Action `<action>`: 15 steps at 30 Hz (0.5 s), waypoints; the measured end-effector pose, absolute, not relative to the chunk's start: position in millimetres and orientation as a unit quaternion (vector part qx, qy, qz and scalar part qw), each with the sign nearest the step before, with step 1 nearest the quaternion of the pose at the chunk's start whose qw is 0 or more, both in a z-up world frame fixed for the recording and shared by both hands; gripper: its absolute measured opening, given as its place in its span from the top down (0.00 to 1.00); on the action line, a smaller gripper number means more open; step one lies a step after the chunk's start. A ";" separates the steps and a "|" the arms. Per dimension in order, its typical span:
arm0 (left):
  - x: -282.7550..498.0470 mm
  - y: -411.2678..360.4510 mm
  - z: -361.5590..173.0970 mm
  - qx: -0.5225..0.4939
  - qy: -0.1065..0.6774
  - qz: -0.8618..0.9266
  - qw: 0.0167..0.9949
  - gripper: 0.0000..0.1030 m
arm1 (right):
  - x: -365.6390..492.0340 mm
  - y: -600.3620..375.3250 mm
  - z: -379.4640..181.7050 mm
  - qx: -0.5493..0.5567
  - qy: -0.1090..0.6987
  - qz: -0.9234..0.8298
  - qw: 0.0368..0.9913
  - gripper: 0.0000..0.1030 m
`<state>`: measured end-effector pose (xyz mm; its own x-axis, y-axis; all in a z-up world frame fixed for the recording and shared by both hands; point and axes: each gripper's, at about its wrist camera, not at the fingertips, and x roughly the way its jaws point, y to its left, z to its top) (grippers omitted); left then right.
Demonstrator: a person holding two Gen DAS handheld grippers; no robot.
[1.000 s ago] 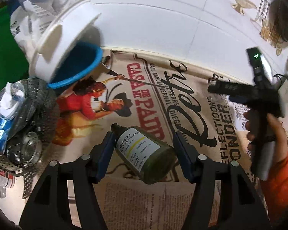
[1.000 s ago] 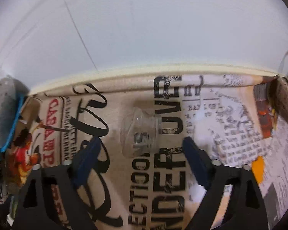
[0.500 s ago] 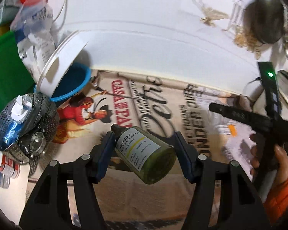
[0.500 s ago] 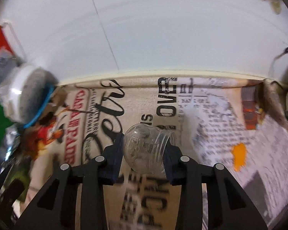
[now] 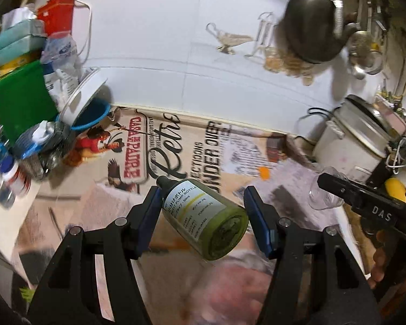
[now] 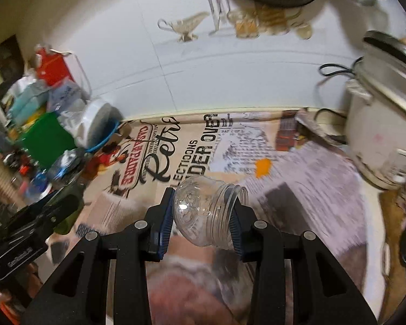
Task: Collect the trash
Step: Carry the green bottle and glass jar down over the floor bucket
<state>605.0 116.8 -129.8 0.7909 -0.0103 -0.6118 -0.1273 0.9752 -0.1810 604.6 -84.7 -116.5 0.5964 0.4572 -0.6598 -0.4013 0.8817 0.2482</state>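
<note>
Above the printed tablecloth [image 5: 176,146], left gripper [image 5: 203,214] half-open clamps a green bottle [image 5: 205,216] askew; right gripper [image 6: 203,214] pinches a clear jar [image 6: 203,211]; either could slip.

The right gripper [image 6: 201,218] clamps a clear jar [image 6: 207,211], tilted, above a printed tablecloth [image 6: 176,146]; a white cooker [image 6: 379,132] stands at right, clutter at left.
</note>
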 end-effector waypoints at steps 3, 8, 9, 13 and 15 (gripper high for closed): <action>575.9 92.1 -118.6 -0.107 0.315 0.034 0.943 0.40 | 573.6 -107.3 -102.4 0.033 0.368 0.252 0.894 0.67; 523.1 57.5 -93.4 -0.098 0.299 0.029 0.949 0.40 | 527.1 -127.7 -80.7 0.032 0.349 0.264 0.898 0.67; 516.2 54.3 -90.2 -0.096 0.297 0.029 0.950 0.40 | 518.6 -129.6 -77.5 0.032 0.346 0.266 0.899 0.67; 479.0 44.1 -75.9 -0.079 0.282 0.033 0.956 0.40 | 480.5 -136.7 -64.5 0.036 0.332 0.272 0.903 0.67; 464.6 43.8 -74.4 -0.079 0.280 0.027 0.956 0.40 | 461.2 -137.2 -60.7 0.039 0.326 0.268 0.906 0.67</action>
<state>464.6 43.8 -74.4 0.8417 0.0082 -0.5398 -0.0961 0.9862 -0.1349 461.2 -137.2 -60.7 0.6442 0.5105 -0.5695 -0.4602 0.8535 0.2445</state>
